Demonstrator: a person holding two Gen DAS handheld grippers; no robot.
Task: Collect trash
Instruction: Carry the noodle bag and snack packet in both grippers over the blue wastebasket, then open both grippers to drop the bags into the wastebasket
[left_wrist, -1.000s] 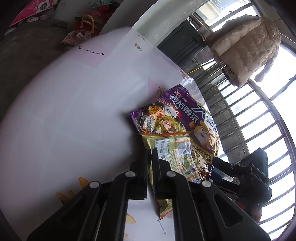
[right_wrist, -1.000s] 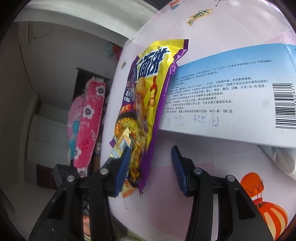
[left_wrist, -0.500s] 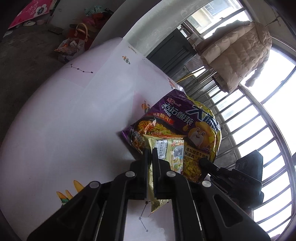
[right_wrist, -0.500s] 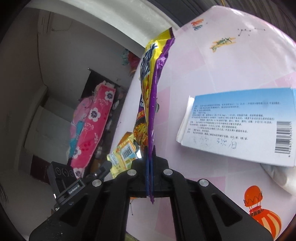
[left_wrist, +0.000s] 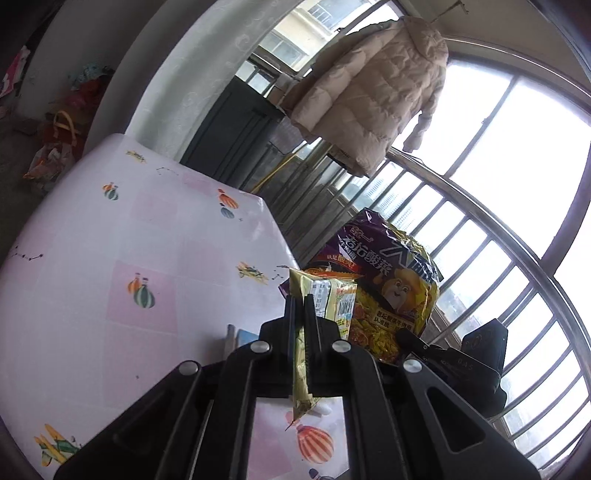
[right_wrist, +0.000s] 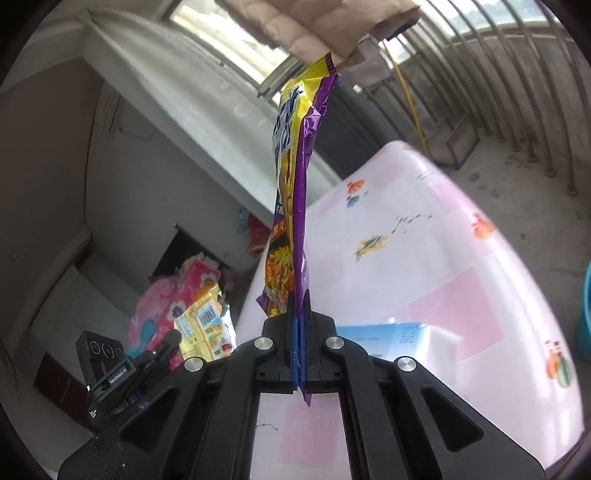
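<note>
Both wrappers now off the table (left_wrist: 92, 258), purple noodle wrapper (right_wrist: 295, 192) edge-up in right jaws, yellow packet (left_wrist: 321, 302) in left

The left gripper (left_wrist: 300, 314) hides most of the blue box (left_wrist: 245, 336) on the desk (left_wrist: 110, 240). The teal tub (right_wrist: 585, 314) is cut off at the frame edge. Print on the yellow wrapper (left_wrist: 325, 302) is too small to read.

Purple noodle wrapper (right_wrist: 291, 206) and gold sachet (left_wrist: 325, 306) pinched, held upright.
</note>
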